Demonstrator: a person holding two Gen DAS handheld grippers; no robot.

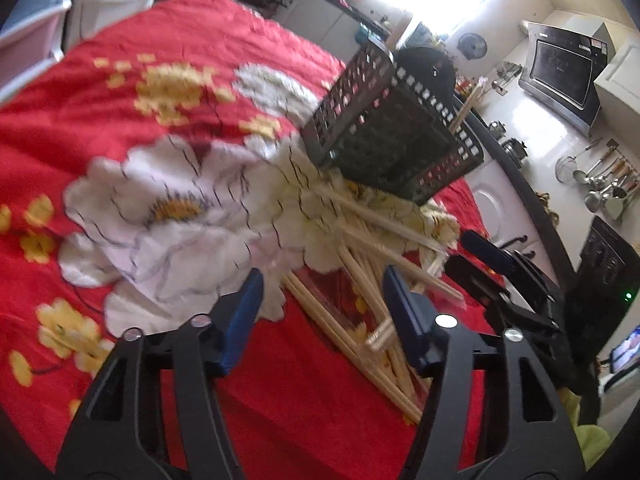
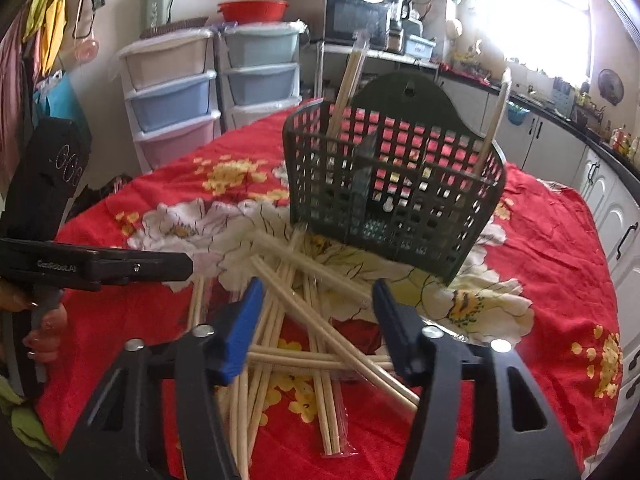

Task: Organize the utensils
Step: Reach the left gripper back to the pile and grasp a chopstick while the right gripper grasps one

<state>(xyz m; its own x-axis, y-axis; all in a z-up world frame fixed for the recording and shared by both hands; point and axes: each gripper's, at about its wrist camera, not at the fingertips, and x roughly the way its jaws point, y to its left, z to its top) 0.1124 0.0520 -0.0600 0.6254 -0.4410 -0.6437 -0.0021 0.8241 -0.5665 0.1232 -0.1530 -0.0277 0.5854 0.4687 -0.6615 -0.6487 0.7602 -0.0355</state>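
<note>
A heap of pale wooden chopsticks (image 1: 360,248) (image 2: 304,320), some in clear wrappers, lies crossed on the red flowered tablecloth (image 1: 160,40) (image 2: 552,248). Behind it stands a dark green slotted utensil basket (image 1: 392,136) (image 2: 396,184), with a wrapped pair of chopsticks (image 2: 348,80) upright in its left part and a single stick (image 2: 496,120) at its right end. My left gripper (image 1: 322,280) hovers open over the left side of the heap, nothing between its blue pads. My right gripper (image 2: 318,286) is open over the heap's middle, pads touching nothing.
A person's hand (image 2: 44,332) holds the left gripper's handle at the left of the right wrist view. Stacked plastic drawers (image 2: 172,92) stand behind the table. Kitchen counter, microwave (image 2: 356,20) and hanging ladles (image 1: 600,184) line the walls. The table's round edge falls off at right.
</note>
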